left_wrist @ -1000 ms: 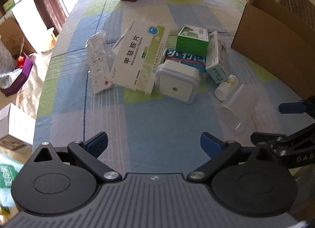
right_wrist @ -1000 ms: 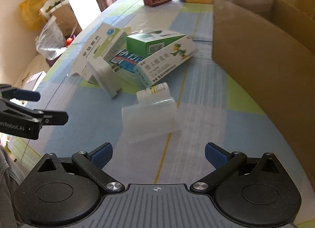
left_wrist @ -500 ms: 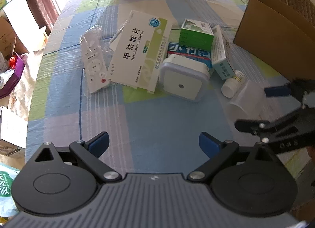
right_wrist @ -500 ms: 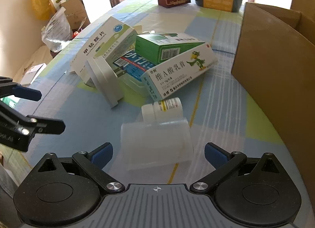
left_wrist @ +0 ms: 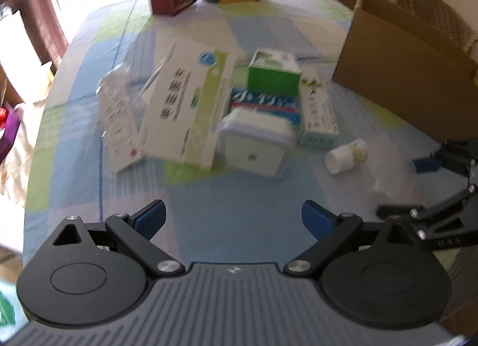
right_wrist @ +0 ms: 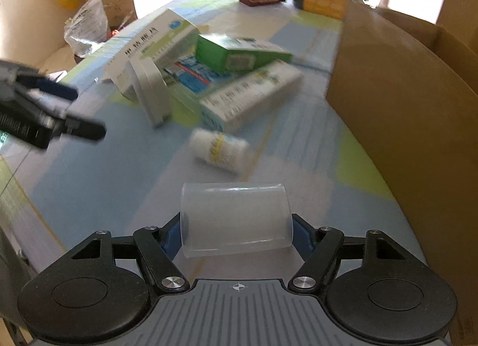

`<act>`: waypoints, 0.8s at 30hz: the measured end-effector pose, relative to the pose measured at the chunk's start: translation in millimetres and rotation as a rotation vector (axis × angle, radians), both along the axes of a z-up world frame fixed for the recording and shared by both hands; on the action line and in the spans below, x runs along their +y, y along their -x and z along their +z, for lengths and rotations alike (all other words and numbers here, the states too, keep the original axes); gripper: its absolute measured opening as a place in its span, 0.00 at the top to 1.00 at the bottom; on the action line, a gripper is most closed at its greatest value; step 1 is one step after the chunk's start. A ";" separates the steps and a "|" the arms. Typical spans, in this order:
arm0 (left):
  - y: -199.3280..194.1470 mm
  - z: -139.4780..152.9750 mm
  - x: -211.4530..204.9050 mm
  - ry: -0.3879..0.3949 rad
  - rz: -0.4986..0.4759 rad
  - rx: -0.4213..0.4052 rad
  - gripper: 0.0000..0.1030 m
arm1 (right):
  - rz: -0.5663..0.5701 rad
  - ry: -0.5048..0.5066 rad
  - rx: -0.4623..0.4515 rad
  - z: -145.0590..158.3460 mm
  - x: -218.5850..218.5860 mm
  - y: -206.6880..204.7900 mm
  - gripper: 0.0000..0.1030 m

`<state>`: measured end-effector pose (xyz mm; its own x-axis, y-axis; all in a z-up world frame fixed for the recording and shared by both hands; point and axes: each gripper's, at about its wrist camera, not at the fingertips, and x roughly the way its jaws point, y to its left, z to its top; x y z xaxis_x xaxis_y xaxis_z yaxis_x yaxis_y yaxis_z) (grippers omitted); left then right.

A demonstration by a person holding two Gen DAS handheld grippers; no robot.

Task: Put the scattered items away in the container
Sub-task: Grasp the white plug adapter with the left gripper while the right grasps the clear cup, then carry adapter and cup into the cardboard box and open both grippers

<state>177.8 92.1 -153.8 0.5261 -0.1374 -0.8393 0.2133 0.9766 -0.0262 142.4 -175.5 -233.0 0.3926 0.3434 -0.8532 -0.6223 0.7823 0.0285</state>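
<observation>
Table [left_wrist: 239, 196] under a blue, green and white checked cloth fills the middle of both views. Cardboard box [right_wrist: 403, 113], open-topped, takes the right side of the right wrist frame; in the left wrist frame it sits upper right [left_wrist: 397, 77].

Centre of the left wrist frame: a heap of packets. Large white-and-green medicine box [left_wrist: 188, 107] leans there, with a white power strip [left_wrist: 118, 119] in clear wrap just left of it. Green carton [left_wrist: 273, 75] rests on a blue-and-white packet [left_wrist: 264, 104]; a long white-and-green carton [left_wrist: 318, 113] lies to their right. A white square lidded tub [left_wrist: 255, 144] stands in front of the heap.

White pill bottle [right_wrist: 219, 149] lies on its side, mid-frame in the right wrist view, blurred.

Right gripper [right_wrist: 237, 234]: fingers closed in against both ends of a clear plastic cup [right_wrist: 236, 219] lying sideways, lower centre of frame, pinching it.

Left gripper [left_wrist: 233, 217]: spread wide, nothing between the fingers, lower centre of its frame, short of the heap.
</observation>
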 end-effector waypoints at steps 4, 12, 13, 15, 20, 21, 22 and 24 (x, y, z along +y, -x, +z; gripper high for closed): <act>-9.7 2.4 -9.6 0.009 -0.049 -0.054 0.07 | -0.023 0.010 0.008 2.8 -14.8 5.0 0.28; -43.5 -4.1 -27.6 -0.007 -0.102 -0.126 0.12 | -0.053 0.006 0.020 5.7 -20.9 1.5 0.28; -45.7 -6.4 -30.3 -0.016 -0.111 -0.126 0.19 | -0.055 0.006 0.020 5.7 -21.4 1.5 0.28; -49.1 -10.8 -35.8 -0.035 -0.133 -0.127 0.25 | -0.062 0.004 0.022 6.5 -22.8 1.3 0.28; -43.7 -12.0 -47.9 -0.088 -0.185 -0.110 0.40 | -0.076 0.000 0.023 11.2 -25.9 2.4 0.28; -41.9 -11.5 -48.7 -0.095 -0.185 -0.104 0.40 | -0.078 -0.002 0.019 13.3 -26.5 2.8 0.28; -39.5 -10.5 -48.8 -0.102 -0.186 -0.103 0.40 | -0.079 -0.004 0.016 15.4 -27.1 3.4 0.28; -34.2 -4.3 -49.3 -0.108 -0.184 -0.111 0.40 | -0.080 -0.012 0.004 21.3 -28.8 5.4 0.28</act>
<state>212.0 42.8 -158.1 0.5901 -0.1525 -0.7928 0.3838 0.9169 0.1093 137.0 -204.3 -211.7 0.4161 0.3216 -0.8506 -0.5578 0.8290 0.0405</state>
